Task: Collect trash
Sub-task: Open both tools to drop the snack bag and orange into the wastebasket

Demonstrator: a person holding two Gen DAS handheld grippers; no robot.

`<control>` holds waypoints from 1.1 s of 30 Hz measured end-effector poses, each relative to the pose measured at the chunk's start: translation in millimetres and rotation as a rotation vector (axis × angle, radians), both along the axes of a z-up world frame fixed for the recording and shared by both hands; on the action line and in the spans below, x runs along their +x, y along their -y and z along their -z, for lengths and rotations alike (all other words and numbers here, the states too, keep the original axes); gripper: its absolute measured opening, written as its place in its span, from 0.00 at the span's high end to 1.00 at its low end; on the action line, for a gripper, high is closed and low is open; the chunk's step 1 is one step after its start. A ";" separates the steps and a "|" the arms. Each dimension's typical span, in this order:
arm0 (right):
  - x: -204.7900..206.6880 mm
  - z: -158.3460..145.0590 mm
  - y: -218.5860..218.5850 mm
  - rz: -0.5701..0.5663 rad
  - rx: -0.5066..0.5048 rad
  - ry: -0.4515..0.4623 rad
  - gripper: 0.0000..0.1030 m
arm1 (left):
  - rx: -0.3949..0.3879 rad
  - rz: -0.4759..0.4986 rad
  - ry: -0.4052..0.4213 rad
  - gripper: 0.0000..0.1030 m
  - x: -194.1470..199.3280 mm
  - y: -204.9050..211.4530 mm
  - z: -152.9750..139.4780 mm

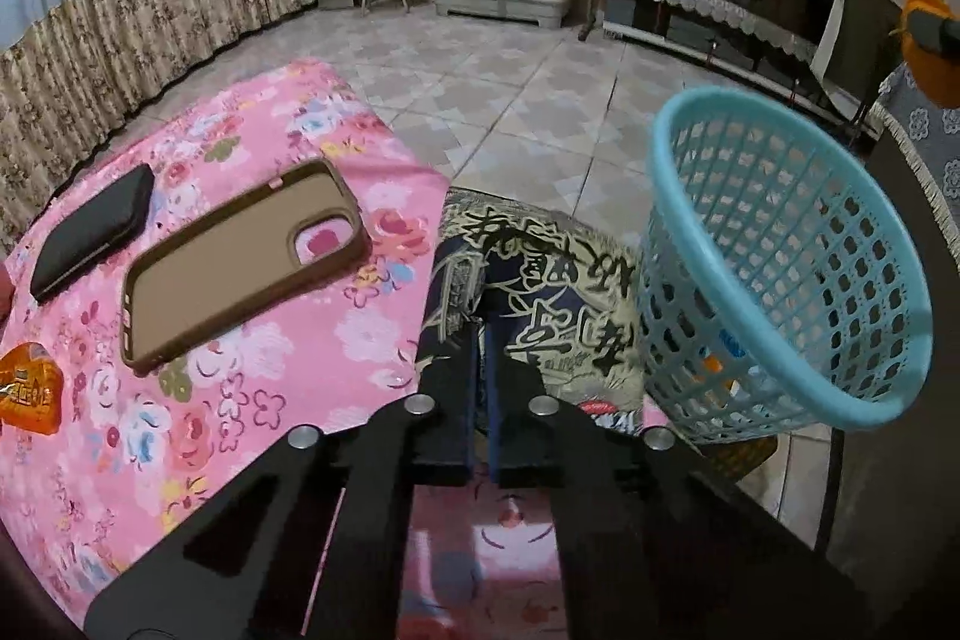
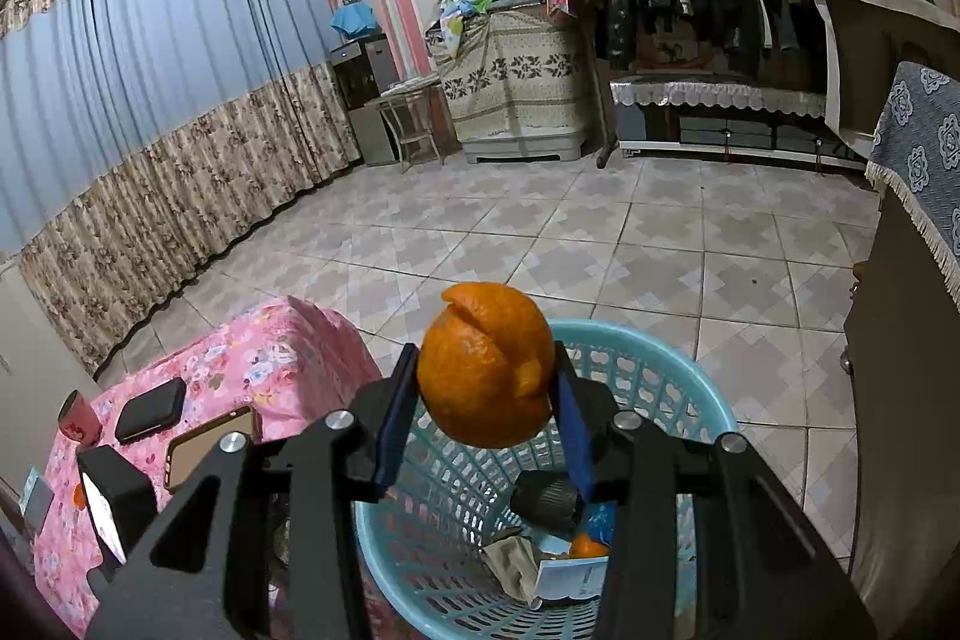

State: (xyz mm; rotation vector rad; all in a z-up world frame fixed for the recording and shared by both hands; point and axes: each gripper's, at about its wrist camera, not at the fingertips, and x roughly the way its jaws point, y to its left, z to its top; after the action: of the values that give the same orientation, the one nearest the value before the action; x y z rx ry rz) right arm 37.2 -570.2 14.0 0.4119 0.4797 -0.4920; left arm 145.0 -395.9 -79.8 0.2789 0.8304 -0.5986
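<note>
Pinching hollow orange peel [image 2: 486, 364], right gripper [image 2: 483, 400] hangs over the light-blue plastic lattice basket [image 2: 678, 370]; left gripper [image 1: 483, 328], pressed together, sits just beside the basket [image 1: 780, 280].

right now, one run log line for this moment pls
left gripper: shut on patterned wrapper | right gripper: holding orange peel over blue basket | basket: trash inside
</note>
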 end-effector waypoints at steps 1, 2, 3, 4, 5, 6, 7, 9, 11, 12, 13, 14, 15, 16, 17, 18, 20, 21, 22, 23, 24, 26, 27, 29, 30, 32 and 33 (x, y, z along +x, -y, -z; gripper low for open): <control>0.2 -0.6 -0.2 0.000 -0.001 -0.001 0.59 | -0.012 0.003 0.009 1.00 -1.6 -1.0 -4.2; 0.1 -0.4 -0.3 0.000 -0.002 -0.001 0.59 | -0.019 0.005 0.013 1.00 -2.2 -1.0 -8.3; -0.1 -0.5 -0.7 -0.001 -0.001 0.001 0.59 | -0.034 0.004 0.020 1.00 -2.8 -2.3 -14.0; -0.1 -0.5 -0.9 -0.002 0.000 0.001 0.59 | -0.041 0.003 0.027 1.00 -2.5 -2.8 -18.7; 0.2 -1.4 -0.7 -0.001 -0.002 -0.001 0.59 | -0.052 0.005 0.037 1.00 -2.5 -3.7 -26.2; -0.2 -1.8 -0.4 -0.002 -0.003 -0.001 0.59 | -0.062 0.002 0.046 1.00 -2.0 -4.3 -32.9; -0.8 -2.2 -0.6 0.000 -0.003 -0.001 0.59 | -0.068 0.001 0.053 1.00 -2.2 -4.6 -36.9; -0.7 -3.2 -0.4 0.001 -0.001 0.002 0.59 | -0.089 0.001 0.073 1.00 -3.1 -5.2 -51.3; -1.8 -5.5 -1.2 0.007 -0.004 0.004 0.59 | -0.106 0.001 0.098 1.00 -4.9 -4.2 -65.8; -2.4 -7.9 -0.7 0.008 -0.003 0.006 0.59 | -0.113 0.004 0.109 1.00 -5.9 -2.9 -72.2; -3.0 -9.2 -0.7 0.008 -0.003 0.007 0.59 | -0.120 0.005 0.121 1.00 -7.0 -0.4 -79.2; -3.2 -9.2 -0.6 0.009 -0.005 0.005 0.59 | -0.125 0.007 0.126 1.00 -7.4 1.8 -83.5; -3.9 -10.6 -0.2 0.010 -0.005 0.005 0.59 | -0.130 0.012 0.130 1.00 -7.6 4.6 -87.7; -4.8 -10.9 0.4 0.010 -0.002 0.006 0.59 | -0.133 0.016 0.132 1.00 -7.4 6.2 -90.7; -5.0 -11.1 0.4 0.009 -0.004 0.003 0.59 | -0.136 0.021 0.138 1.00 -8.0 10.6 -94.2; -5.8 -11.3 2.6 0.011 -0.003 0.000 0.59 | -0.137 0.027 0.140 1.00 -8.6 15.3 -96.3; -9.2 -10.9 6.0 0.018 0.000 -0.007 0.59 | -0.141 0.042 0.139 1.00 -11.1 26.7 -98.6; -11.6 -11.3 8.2 0.024 -0.002 -0.009 0.59 | -0.140 0.047 0.141 1.00 -13.1 31.0 -99.5; -13.6 -11.0 9.7 0.029 -0.005 -0.012 0.59 | -0.137 0.056 0.141 1.00 -14.5 37.8 -99.5; -15.8 -11.5 11.7 0.038 -0.009 -0.015 0.59 | -0.138 0.058 0.140 1.00 -15.4 41.9 -99.3; -17.5 -11.6 13.6 0.042 -0.006 -0.014 0.59 | -0.137 0.063 0.140 1.00 -16.8 47.0 -98.8; -21.8 -11.5 18.3 0.052 0.007 -0.004 0.59 | -0.133 0.072 0.143 1.00 -19.5 55.0 -96.8; -22.8 -11.1 19.5 0.054 0.011 -0.002 0.59 | -0.134 0.075 0.143 1.00 -20.0 58.8 -96.1; -24.5 -10.2 21.2 0.057 0.017 0.000 0.59 | -0.136 0.084 0.138 1.00 -20.5 64.7 -94.7; -25.3 -9.8 22.0 0.057 0.022 0.002 0.59 | -0.135 0.087 0.138 1.00 -21.5 67.9 -94.2; -27.4 -8.2 25.4 0.056 0.031 0.003 0.59 | -0.133 0.096 0.140 1.00 -22.4 74.8 -94.0; -27.8 -8.1 26.3 0.058 0.030 -0.003 0.59 | -0.132 0.100 0.140 1.00 -22.5 77.9 -93.8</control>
State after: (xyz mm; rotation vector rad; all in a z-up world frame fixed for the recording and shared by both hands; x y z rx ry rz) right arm 9.5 -596.5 22.1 0.4550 0.4791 -0.5415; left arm 122.5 -473.8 14.0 0.2393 0.6422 -0.7161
